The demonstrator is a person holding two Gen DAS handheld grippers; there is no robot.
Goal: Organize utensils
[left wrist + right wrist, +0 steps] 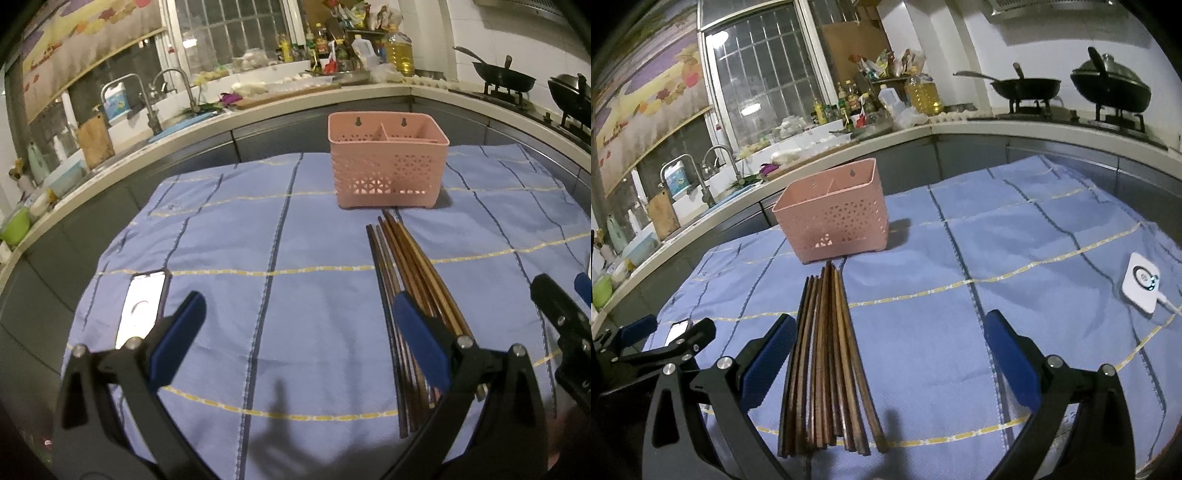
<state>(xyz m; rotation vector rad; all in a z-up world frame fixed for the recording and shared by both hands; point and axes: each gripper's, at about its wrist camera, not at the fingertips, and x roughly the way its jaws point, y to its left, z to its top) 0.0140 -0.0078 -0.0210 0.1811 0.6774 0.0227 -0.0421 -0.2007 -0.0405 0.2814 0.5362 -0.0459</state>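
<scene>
Lying on cloth: a bundle of wooden chopsticks point(827, 365) is seen lower centre of the right wrist view, tips fanned toward the lower edge, far ends gathered toward the basket; in the left wrist view the same bundle is seen right of centre.
Basket: a pink perforated utensil basket point(388, 162) is seen upper centre of the left wrist view, upright on the cloth, divided into compartments, nothing seen inside; it is set just beyond the far ends of the chopsticks, a small gap showing.
Left gripper point(299, 321): jaws are spread wide, nothing is held; its right finger is seen in front of the chopstick bundle, contact cannot be told.
Right gripper point(890, 345): jaws are spread wide, nothing is gripped; the chopsticks are seen between the fingers, nearer the left finger.
Cloth: a blue checked cloth point(229, 236) with yellow and dark lines is spread over the table.
Phone: a phone point(142, 306) with lit screen is seen lower left of the left wrist view, flat on the cloth.
White device: a small white device point(1141, 282) with a cable is seen at the right edge of the right wrist view.
Background: woks point(1027, 88) are noted upper right, on a stove.
</scene>
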